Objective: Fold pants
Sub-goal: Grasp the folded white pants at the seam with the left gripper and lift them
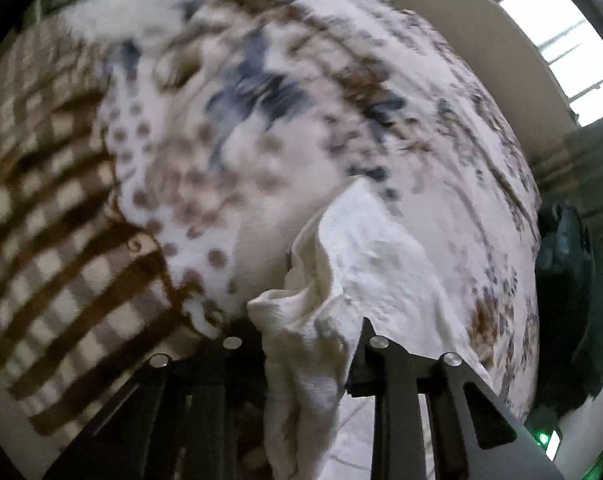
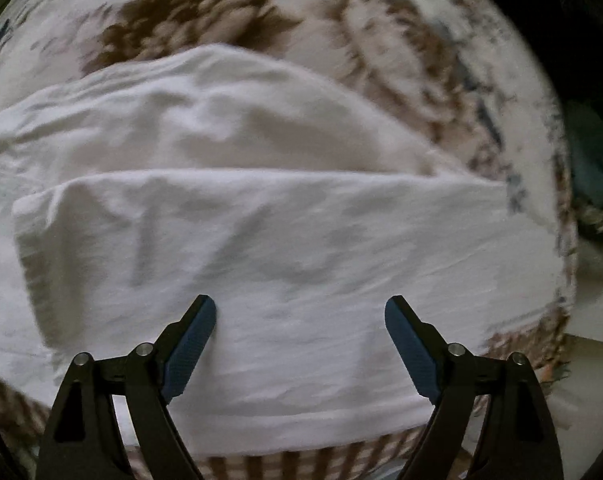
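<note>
The white pants [image 2: 261, 240] lie spread over a patterned bedspread [image 2: 205, 12], with one layer folded over another. My right gripper [image 2: 300, 312] is open and empty, its blue-padded fingers [image 2: 191, 344] just above the upper layer. In the left wrist view my left gripper [image 1: 301, 340] is shut on a bunched corner of the white pants [image 1: 341, 280] and holds it lifted above the bed. The left finger is mostly hidden by the cloth.
The bedspread [image 1: 261, 100] has brown, blue and dotted patterns. A brown checked blanket [image 1: 53, 240] lies to the left. A dark green object [image 1: 569, 280] sits at the bed's right edge. A window [image 1: 561, 20] is at the upper right.
</note>
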